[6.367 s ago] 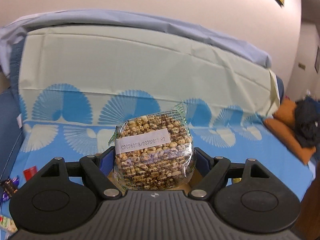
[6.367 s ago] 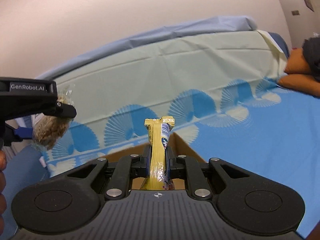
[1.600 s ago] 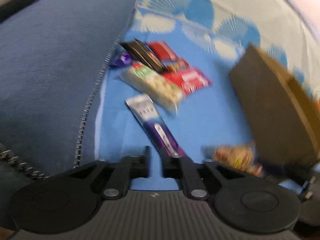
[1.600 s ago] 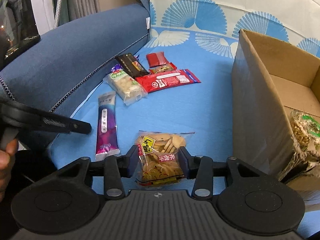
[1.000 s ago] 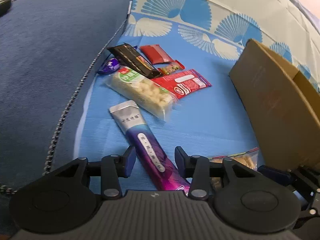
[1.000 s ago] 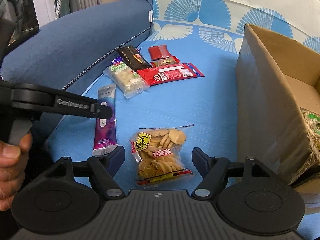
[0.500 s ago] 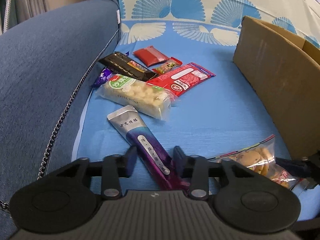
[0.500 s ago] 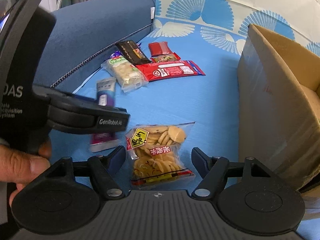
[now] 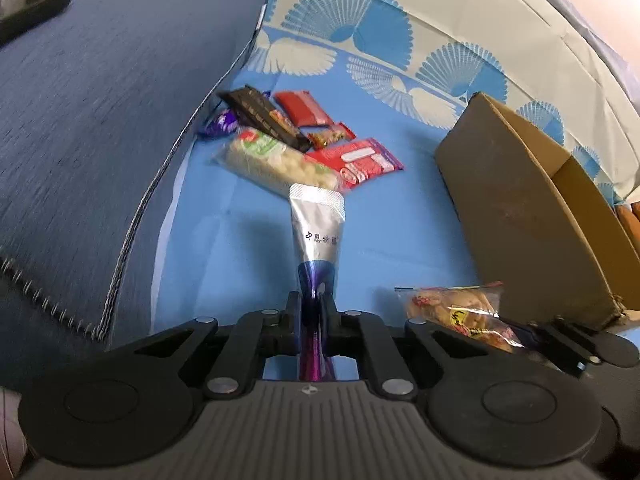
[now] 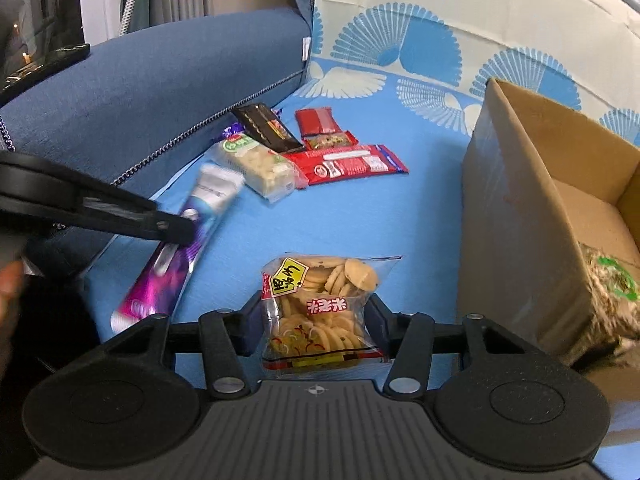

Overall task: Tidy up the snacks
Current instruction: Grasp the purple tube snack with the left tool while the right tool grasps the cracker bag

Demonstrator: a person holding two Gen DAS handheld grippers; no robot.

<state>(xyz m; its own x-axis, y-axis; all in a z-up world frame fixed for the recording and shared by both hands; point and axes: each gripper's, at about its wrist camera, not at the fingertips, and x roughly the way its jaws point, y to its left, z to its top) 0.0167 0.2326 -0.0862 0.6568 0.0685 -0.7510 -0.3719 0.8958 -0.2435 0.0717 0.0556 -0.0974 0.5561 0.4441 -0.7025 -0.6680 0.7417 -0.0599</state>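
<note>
My left gripper (image 9: 311,308) has its jaws closing on the purple end of a purple-and-silver packet (image 9: 318,232); the pads press on it. The packet's silver end sticks out ahead, raised over the blue sheet. In the right wrist view the same packet (image 10: 168,276) hangs tilted from the left gripper's black finger (image 10: 120,208). My right gripper (image 10: 314,312) is closing on a clear bag of round crackers (image 10: 320,304), with both pads against its sides. The brown cardboard box (image 10: 516,208) stands open just right of it, with a puffed-grain pack (image 10: 608,280) inside.
A pile of snacks lies ahead on the sheet: a white puffed-snack pack (image 9: 276,164), a long red pack (image 9: 356,160), a black bar (image 9: 260,114), a red packet (image 9: 304,108), a purple candy (image 9: 222,124). A dark blue sofa arm (image 9: 100,100) rises on the left.
The left jaws closed on the purple packet and raised it off the sheet. The right jaws narrowed until they touch the cracker bag.
</note>
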